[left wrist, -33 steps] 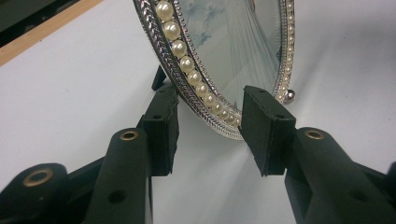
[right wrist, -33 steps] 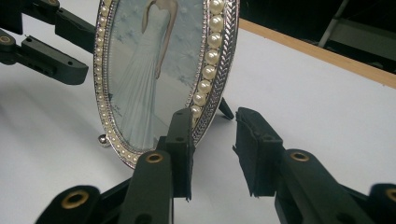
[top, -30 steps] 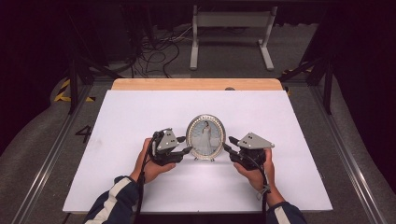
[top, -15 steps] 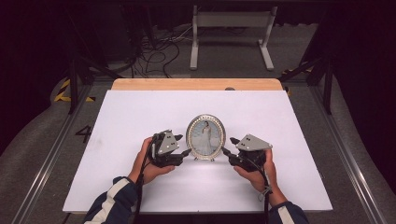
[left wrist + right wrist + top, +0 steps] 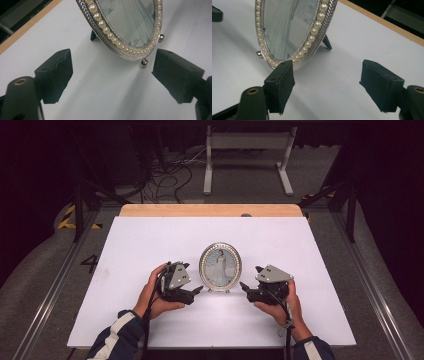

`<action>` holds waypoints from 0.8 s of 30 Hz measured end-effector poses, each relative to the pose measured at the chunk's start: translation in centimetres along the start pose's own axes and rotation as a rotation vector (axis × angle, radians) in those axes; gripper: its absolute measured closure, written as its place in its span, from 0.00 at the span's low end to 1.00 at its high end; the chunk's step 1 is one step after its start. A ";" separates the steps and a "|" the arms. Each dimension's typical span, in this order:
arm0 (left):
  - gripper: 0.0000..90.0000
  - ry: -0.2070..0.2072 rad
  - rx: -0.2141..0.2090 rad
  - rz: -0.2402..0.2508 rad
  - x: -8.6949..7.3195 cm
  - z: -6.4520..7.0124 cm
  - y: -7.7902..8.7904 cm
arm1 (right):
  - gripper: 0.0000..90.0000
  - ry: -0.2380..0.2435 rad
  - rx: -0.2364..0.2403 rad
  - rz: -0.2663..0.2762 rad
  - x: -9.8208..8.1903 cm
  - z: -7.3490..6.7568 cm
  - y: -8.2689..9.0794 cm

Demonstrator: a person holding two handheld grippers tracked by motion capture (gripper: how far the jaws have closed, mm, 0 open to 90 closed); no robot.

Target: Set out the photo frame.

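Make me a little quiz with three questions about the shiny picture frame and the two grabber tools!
1. Where does the picture frame stand?
A. between the left tool and the right tool
B. at the wooden far edge
C. on the floor

2. What trims the frame's oval rim?
A. red beads
B. a row of white pearls
C. green leaves

3. How do the tools stand?
A. both clamped on the frame
B. one lifting the frame
C. both open, nothing gripped

Answers:
1 A, the high view shows the frame on the white table with a tool on each side.
2 B, both gripper views show white pearls along the silver rim.
3 C, the jaws have just been opening, and each pair stands wide apart with only table between them.
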State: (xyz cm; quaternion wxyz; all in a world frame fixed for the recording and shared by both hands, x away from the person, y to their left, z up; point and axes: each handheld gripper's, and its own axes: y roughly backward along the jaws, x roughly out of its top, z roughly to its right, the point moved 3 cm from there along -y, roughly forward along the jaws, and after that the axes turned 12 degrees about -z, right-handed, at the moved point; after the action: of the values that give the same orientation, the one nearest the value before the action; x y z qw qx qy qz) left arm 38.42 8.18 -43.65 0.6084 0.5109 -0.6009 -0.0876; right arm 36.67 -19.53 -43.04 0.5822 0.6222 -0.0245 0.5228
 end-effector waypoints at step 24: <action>0.11 0.016 0.014 0.006 -2.3 -1.2 1.3 | 0.22 0.025 -0.045 -0.019 -2.1 1.0 0.9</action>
State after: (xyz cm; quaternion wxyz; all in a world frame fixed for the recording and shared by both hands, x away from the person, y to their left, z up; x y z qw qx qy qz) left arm 38.11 11.02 -43.90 0.6100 0.5142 -0.5980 -0.0774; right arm 35.76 -21.81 -43.63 0.6013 0.6026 -0.0231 0.5242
